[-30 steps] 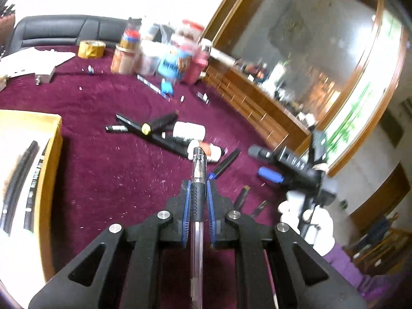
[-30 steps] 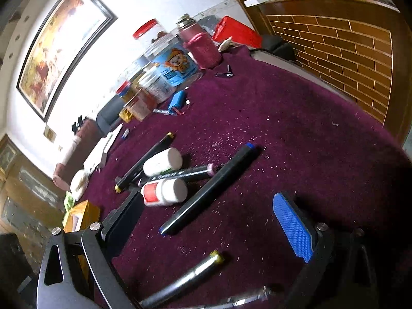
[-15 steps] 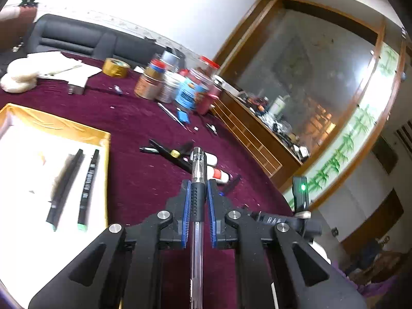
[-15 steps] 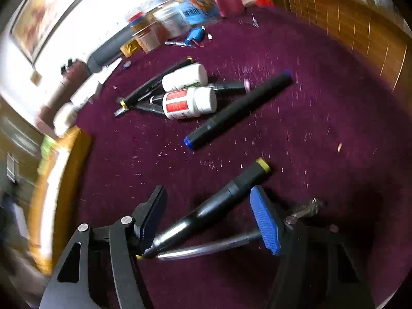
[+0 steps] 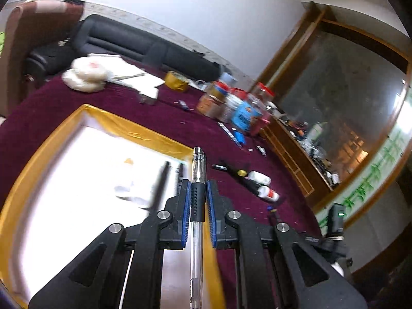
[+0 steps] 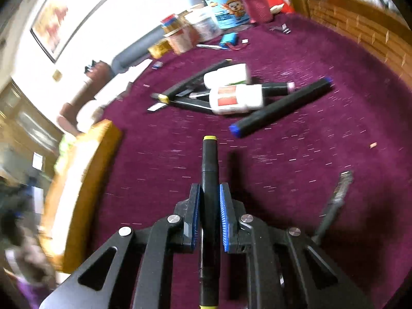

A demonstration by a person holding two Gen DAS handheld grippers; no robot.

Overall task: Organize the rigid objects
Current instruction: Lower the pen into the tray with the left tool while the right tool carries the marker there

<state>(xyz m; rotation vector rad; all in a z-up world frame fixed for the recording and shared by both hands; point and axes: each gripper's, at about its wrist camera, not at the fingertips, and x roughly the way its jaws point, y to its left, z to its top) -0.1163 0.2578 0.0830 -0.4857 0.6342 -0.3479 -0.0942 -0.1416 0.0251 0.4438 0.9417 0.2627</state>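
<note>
My left gripper (image 5: pixel 198 191) is shut on a clear ballpoint pen (image 5: pixel 197 170) with a black grip, held over the right edge of a gold-rimmed box (image 5: pixel 134 127) with a white inside. Two dark pens (image 5: pixel 161 182) lie in that box. My right gripper (image 6: pixel 209 193) is shut on a black marker with yellow ends (image 6: pixel 209 159), just above the maroon tablecloth (image 6: pixel 334 134). Ahead of it lie a blue-tipped black marker (image 6: pixel 280 108), two white bottles (image 6: pixel 237 97) and more black markers (image 6: pixel 185 87). A dark pen (image 6: pixel 334 200) lies to the right.
Jars, tins and a pink flask (image 6: pixel 253 0) crowd the far side of the table. A roll of yellow tape (image 5: pixel 176 81), papers and white bags (image 5: pixel 86 73) sit near a black sofa (image 5: pixel 144 43). The gold box (image 6: pixel 85 170) stands left of my right gripper.
The left gripper carried the clear pen leftward until it hangs over the box edge. The right gripper's jaws went from wide open to shut on the yellow-ended marker.
</note>
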